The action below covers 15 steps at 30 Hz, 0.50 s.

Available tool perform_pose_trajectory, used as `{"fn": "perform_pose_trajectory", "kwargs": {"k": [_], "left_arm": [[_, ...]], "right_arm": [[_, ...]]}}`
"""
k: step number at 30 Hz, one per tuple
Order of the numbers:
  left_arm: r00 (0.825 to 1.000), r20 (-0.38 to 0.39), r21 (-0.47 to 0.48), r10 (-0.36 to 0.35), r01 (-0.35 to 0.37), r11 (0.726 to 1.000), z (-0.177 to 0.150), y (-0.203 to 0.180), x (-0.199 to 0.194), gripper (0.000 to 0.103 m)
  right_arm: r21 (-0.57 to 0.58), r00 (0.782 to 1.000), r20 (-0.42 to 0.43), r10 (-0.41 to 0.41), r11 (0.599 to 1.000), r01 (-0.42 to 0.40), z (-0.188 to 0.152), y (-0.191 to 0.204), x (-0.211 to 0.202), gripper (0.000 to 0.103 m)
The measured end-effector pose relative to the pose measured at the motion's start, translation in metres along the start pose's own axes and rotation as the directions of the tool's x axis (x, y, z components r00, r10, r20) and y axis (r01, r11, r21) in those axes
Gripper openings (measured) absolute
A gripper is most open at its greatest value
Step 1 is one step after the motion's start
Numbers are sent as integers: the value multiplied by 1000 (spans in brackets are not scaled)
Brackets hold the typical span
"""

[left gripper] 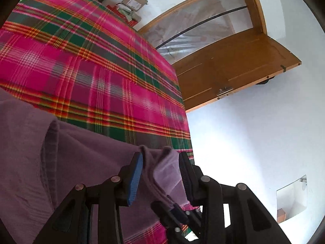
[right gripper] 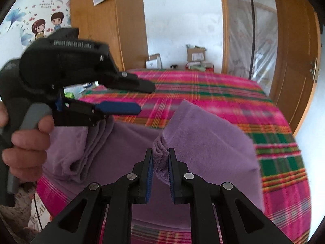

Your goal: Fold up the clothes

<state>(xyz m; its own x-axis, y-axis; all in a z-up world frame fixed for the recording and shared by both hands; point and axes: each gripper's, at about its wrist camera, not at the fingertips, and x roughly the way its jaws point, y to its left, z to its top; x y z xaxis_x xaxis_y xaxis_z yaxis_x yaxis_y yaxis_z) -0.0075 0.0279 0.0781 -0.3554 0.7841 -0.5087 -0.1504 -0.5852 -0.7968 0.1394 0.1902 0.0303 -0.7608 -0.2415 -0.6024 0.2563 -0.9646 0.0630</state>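
Left gripper: jaws pinching a bunched edge of the purple garment, cloth filling the gap between the blue pads (gap wider than on the other side, yet cloth clearly caught). Seen from the right wrist view, left gripper lifted above the garment with a hanging, layered fold beneath it, gripped by the person's hand.

Right gripper: jaws pressed close on a gathered corner of the purple garment, fabric puckered between the pads.

Outward from the jaws: garment held up at two points, sagging between them, its lower part draped on the bed with the pink plaid cover. Probable reason for the twin grip: keeping an edge taut and level so one half can be carried over the other without bunching. Doubled layers under the left gripper suggest a fold partly made, though equally possible as a loose pick-up.

Beyond the garment, across the bed: cardboard boxes against the far wall, wooden door to the right of the bed.
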Motion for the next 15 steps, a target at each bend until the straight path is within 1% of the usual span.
{"fn": "perform_pose_trajectory", "kwargs": {"k": [3,7,13,15], "left_arm": [[1000,-4,-4,8,-8,1000,-2,5,2,37],[1000,-10,-10,11,-11,1000,-4,8,6,37],[1000,-10,-11,9,-9,1000,-4,7,11,37],[1000,-8,-17,9,-9,1000,-4,8,11,37]], "right_arm": [[-1,999,-32,1,1000,-1,-9,4,13,14],[11,999,-45,13,1000,-13,-16,6,18,14],[12,999,19,50,999,-51,-13,10,1,14],[4,998,26,61,998,-61,-12,12,0,14]]}}
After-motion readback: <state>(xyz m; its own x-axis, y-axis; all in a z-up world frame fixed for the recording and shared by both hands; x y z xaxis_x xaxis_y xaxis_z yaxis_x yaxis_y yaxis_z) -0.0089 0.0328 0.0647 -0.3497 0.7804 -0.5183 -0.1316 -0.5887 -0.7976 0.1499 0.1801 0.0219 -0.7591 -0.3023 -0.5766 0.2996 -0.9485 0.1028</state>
